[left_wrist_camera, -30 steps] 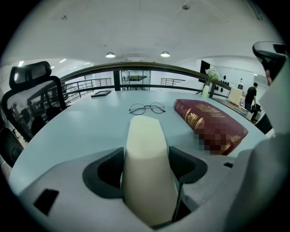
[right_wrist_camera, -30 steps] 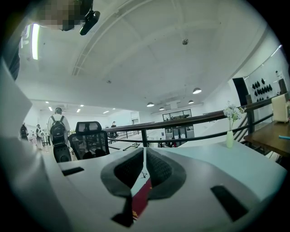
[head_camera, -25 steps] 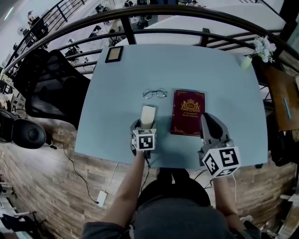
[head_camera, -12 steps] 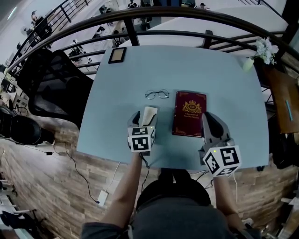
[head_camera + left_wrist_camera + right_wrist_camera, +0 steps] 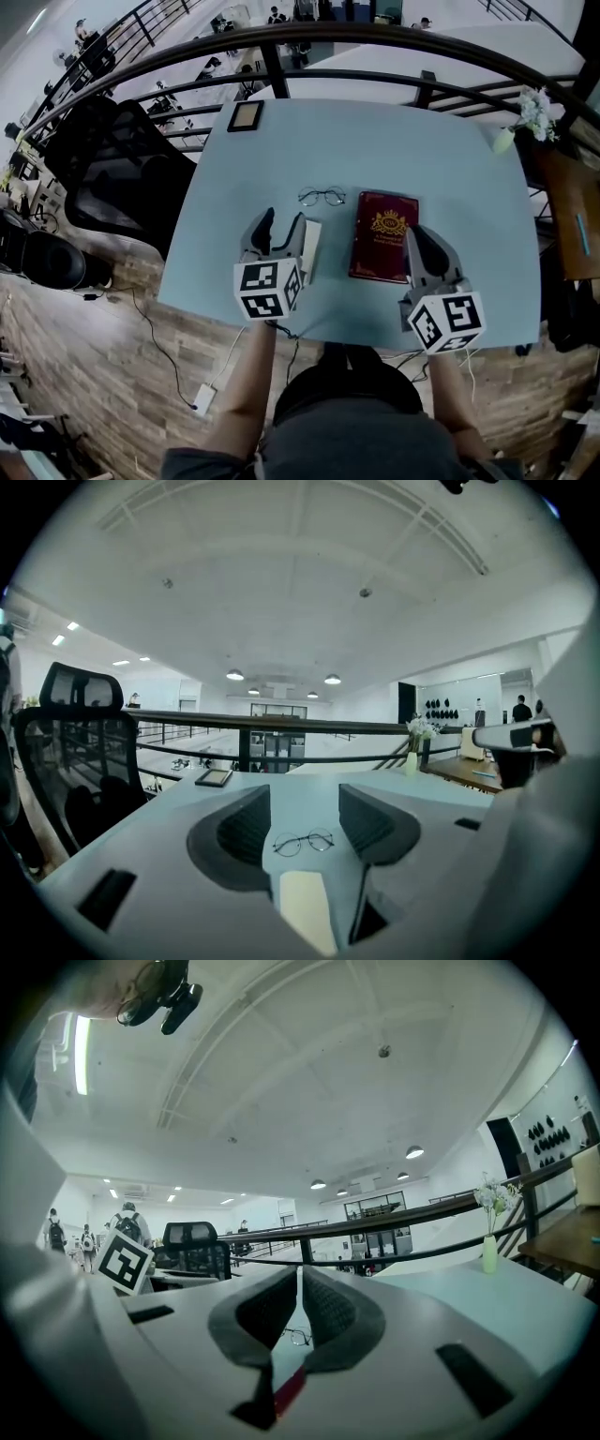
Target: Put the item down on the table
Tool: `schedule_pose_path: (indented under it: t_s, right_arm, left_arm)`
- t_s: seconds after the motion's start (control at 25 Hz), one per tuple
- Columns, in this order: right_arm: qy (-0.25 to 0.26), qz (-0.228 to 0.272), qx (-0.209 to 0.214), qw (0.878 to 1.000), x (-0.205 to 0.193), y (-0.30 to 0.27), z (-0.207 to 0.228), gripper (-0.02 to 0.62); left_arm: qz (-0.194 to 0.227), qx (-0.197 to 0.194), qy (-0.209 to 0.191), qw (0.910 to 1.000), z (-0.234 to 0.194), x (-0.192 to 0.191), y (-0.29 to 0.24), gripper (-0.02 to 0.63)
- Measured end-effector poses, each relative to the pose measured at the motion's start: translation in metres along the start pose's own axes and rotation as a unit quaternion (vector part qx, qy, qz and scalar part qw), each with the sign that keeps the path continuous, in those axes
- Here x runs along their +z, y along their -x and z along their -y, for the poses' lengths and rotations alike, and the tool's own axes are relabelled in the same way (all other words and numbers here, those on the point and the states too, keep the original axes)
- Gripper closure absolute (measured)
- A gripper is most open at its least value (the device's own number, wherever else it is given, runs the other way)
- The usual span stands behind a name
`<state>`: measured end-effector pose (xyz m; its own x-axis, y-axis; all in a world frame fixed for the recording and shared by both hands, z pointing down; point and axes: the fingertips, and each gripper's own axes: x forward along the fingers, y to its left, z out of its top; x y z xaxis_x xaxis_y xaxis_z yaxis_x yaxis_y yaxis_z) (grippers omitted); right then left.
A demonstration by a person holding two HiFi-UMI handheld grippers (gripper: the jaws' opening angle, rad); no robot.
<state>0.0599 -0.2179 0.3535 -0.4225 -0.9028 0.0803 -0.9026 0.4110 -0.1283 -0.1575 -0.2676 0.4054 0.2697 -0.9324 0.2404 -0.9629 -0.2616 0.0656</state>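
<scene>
As the item [image 5: 312,248] lies flat, a vase [image 5: 503,141] holds flowers [image 5: 536,105].

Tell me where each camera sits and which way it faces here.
Head view: on the person's head, looking steeply down at the pale blue table; shows both forearms, left tongs, right tongs.
Left gripper view: rides the left tongs, facing across the table towards the black metal railing; its jaws, apart with nothing between, have just been closing.
Right gripper view: rides the right tongs, facing likewise; its jaws are together.
Shared: all three show the round wire-rimmed glasses.
</scene>
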Motion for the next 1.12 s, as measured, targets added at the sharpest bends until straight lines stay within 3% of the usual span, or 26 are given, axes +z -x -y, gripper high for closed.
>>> schedule_pose_path:
  t_s: [0.72, 1.12]
  right_arm:
    - [0.013, 0.01, 0.017, 1.0, 0.009, -0.012, -0.005, 0.592]
    - [0.025, 0.014, 0.019, 0.999, 0.015, -0.016, -0.008, 0.594]
  left_arm:
    - [0.088, 0.035, -0.016, 0.9954, -0.009, 0.053, 0.05, 0.573]
    - [0.105, 0.04, -0.023, 0.9934, -0.011, 0.066, 0.061, 0.598]
